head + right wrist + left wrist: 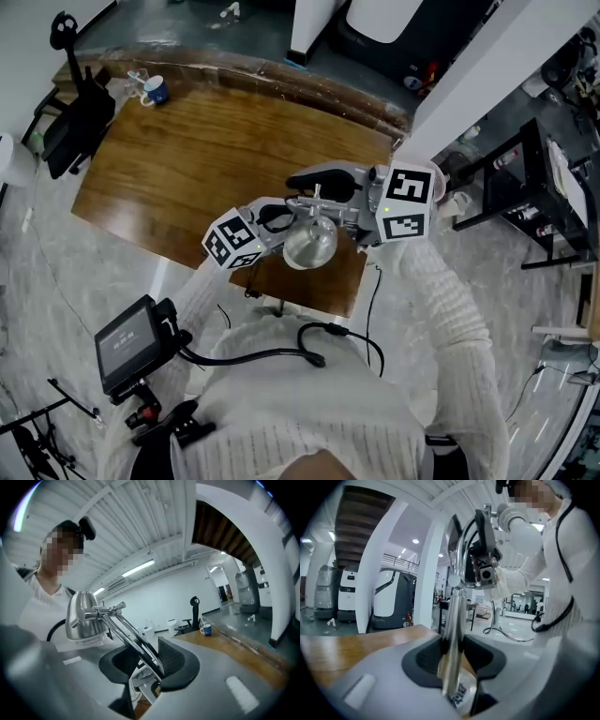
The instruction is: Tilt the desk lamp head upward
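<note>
Head view: where's the shiny chrome desk lamp (309, 242) with the bell-shaped head?
— Standing on the brown wooden table (187, 159), by its near right corner, close to the person.
— And the grippers?
— The left gripper (452, 654) is clamped on the lamp's upright post (454, 620). The right gripper (146, 660) pinches its twin arm rods (127, 637).
— Anything else?
— A blue mug (157, 90) at the table's far left.

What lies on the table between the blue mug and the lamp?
Nothing: the head view shows bare table between mug and lamp.
</note>
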### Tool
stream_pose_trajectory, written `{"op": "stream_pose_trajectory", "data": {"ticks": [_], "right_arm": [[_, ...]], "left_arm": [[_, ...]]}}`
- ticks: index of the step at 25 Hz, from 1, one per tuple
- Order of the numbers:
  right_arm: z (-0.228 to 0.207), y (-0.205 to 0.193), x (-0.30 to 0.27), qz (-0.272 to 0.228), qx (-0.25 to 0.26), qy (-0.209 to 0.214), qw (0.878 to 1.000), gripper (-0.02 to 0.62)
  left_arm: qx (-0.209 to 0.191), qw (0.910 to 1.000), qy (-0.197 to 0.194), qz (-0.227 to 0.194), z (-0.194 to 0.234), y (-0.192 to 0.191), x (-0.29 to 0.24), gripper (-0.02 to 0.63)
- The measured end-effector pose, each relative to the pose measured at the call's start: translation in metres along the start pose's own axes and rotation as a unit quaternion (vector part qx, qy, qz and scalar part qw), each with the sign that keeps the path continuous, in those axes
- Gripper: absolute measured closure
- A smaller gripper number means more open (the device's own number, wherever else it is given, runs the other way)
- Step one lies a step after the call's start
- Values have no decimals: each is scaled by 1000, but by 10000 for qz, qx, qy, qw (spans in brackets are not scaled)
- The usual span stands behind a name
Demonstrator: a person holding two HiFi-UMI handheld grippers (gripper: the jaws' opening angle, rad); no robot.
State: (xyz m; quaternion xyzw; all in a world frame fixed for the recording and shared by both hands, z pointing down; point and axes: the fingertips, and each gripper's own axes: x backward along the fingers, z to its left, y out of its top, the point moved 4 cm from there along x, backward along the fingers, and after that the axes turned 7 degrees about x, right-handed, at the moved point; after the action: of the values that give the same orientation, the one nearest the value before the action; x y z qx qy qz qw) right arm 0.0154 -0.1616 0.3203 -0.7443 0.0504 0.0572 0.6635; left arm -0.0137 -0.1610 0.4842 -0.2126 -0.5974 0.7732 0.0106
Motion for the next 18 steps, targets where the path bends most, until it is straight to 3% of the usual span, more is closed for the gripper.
{"op": "stream_pose_trajectory", "data": {"ticks": [4,10,18], "right_arm": [[-17,0,2,-119,-954,229,9951,482],[-34,-3,4,-198,-1861,580,9806,480],[-38,-3,4,-312,-1929,661,9785,479]], "left_arm": [[-22,9999,44,-98,-2,-1,1,468],[-112,9999,39,-98,-3,0,0,468],[-107,9999,69,-107,-1,-1,-1,468]]}}
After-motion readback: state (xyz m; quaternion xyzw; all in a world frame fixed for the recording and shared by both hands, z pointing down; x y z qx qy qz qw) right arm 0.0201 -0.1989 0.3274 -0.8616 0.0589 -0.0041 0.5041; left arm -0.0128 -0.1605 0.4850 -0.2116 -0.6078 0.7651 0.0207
